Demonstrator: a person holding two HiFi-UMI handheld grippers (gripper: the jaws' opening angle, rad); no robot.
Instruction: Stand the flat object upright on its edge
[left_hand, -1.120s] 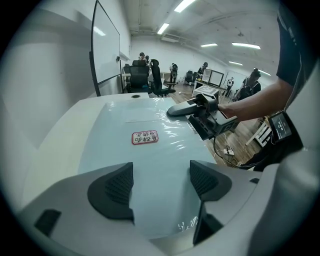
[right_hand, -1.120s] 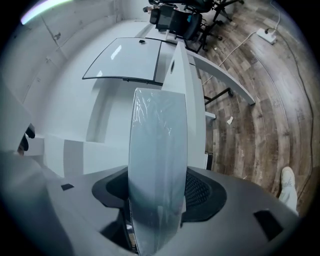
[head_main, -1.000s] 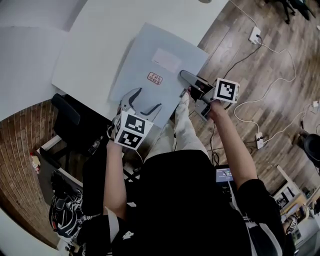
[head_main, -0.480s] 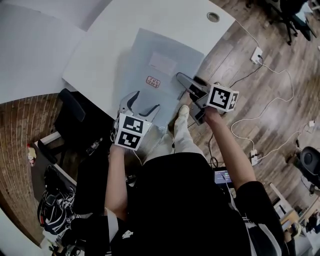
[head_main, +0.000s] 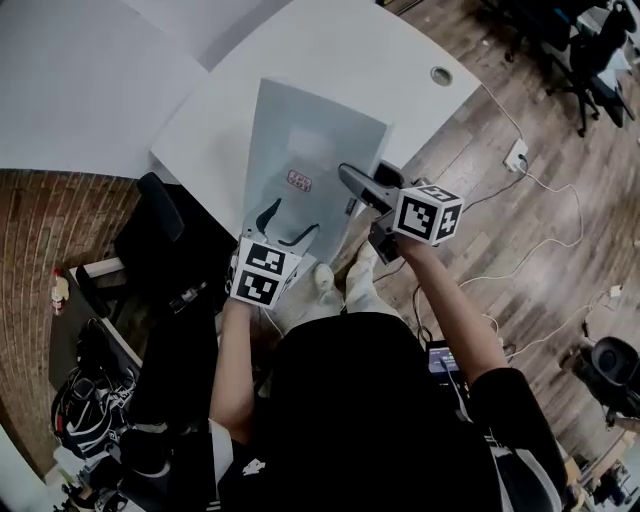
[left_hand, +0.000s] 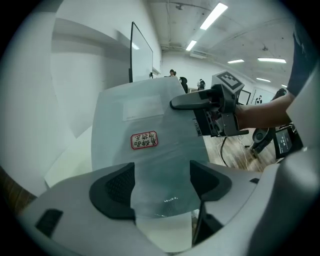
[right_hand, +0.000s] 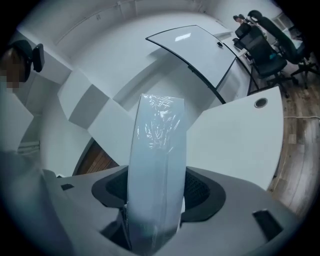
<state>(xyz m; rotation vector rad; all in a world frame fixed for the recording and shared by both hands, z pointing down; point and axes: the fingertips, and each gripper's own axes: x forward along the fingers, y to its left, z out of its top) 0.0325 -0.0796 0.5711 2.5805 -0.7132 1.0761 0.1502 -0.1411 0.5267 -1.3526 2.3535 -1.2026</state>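
Note:
The flat object is a pale grey-blue panel (head_main: 310, 150) wrapped in plastic, with a small red label, held tilted up over the near edge of the white table (head_main: 400, 50). My right gripper (head_main: 350, 178) is shut on its right edge; in the right gripper view the panel (right_hand: 155, 150) stands edge-on between the pads of that gripper (right_hand: 155, 192). My left gripper (head_main: 292, 220) is open at the panel's lower end. In the left gripper view the panel's face (left_hand: 145, 120) fills the gap of the left gripper (left_hand: 161, 182), and the right gripper (left_hand: 200, 102) shows clamped on its side.
A round cable hole (head_main: 441, 75) sits near the table's right end. A black chair (head_main: 160, 215) stands by the table's left edge. A power strip (head_main: 516, 153) and cables lie on the wooden floor to the right. The person's legs are just below the panel.
The panel has tipped up from lying flat on the table and now looks narrower and steeper. Both grippers moved with it, the right one still clamped on its edge.

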